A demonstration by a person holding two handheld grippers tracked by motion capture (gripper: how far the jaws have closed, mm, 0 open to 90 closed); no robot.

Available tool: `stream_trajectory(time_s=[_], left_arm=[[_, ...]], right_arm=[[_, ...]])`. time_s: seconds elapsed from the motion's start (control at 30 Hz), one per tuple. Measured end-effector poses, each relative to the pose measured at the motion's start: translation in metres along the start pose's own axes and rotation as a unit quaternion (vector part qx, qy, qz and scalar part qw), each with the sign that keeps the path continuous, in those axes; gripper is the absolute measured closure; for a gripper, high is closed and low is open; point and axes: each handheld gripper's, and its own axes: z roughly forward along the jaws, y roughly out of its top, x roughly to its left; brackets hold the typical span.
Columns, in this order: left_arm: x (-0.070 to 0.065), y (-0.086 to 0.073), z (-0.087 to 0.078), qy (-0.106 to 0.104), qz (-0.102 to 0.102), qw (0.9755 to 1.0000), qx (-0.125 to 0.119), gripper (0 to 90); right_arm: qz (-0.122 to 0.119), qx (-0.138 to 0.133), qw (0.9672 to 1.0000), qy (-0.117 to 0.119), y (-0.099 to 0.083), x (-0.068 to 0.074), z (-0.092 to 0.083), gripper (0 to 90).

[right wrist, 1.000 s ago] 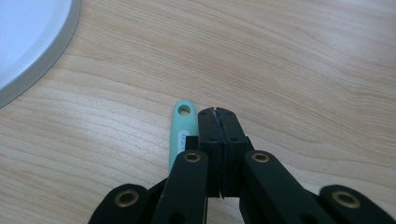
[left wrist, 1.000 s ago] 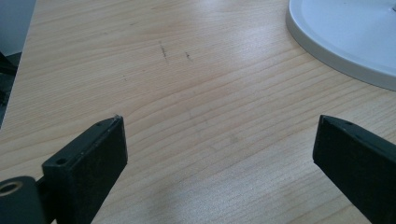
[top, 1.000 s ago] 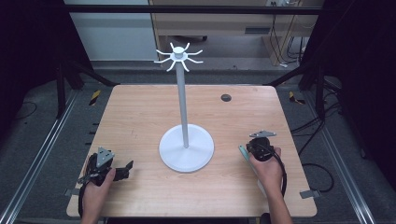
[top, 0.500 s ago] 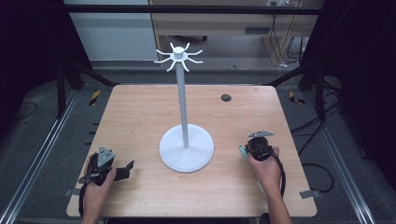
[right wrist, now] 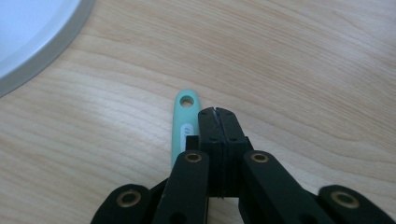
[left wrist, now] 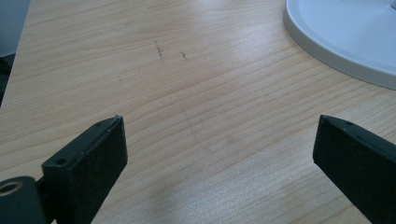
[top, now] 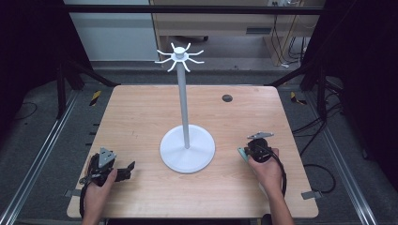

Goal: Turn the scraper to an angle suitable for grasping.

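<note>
Your right gripper rests near the right part of the table's front edge with its jaws pressed flat together and nothing between them. The mint-green handle with a hanging hole at its tip lies flat on the wood just beside those jaws, apparently touching their left flank. If you open from here, one jaw would likely shove the handle sideways rather than straddle it, and a thing lying this flat gives the jaws little to bite on, so it may skid or slip out of a shallow pinch.

Your left gripper sits by the front left corner, jaws spread wide over bare wood, holding nothing.

Farther in, the white stand occupies the middle of the table, its round base close to both hands. Bump that base or the tall pole with a forearm on the way up and the stand could rock. The small hooks at the top are thin; the hole in the handle is small, so a tilted approach would probably miss.
</note>
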Motion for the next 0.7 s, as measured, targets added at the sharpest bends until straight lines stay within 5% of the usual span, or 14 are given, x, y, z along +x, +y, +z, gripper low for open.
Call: stream_trajectory(time_s=[0.4, 0.7], left_arm=[[0.003, 0.0, 0.002, -0.001, -0.006, 1.0, 0.004, 2.6], [0.003, -0.001, 0.001, -0.001, -0.005, 1.0, 0.005, 2.6]], right_arm=[[-0.036, 0.009, 0.9985, 0.04, 0.002, 0.024, -0.004, 90.0], [-0.031, 0.0, 0.997, 0.07, -0.004, 0.032, -0.007, 90.0]])
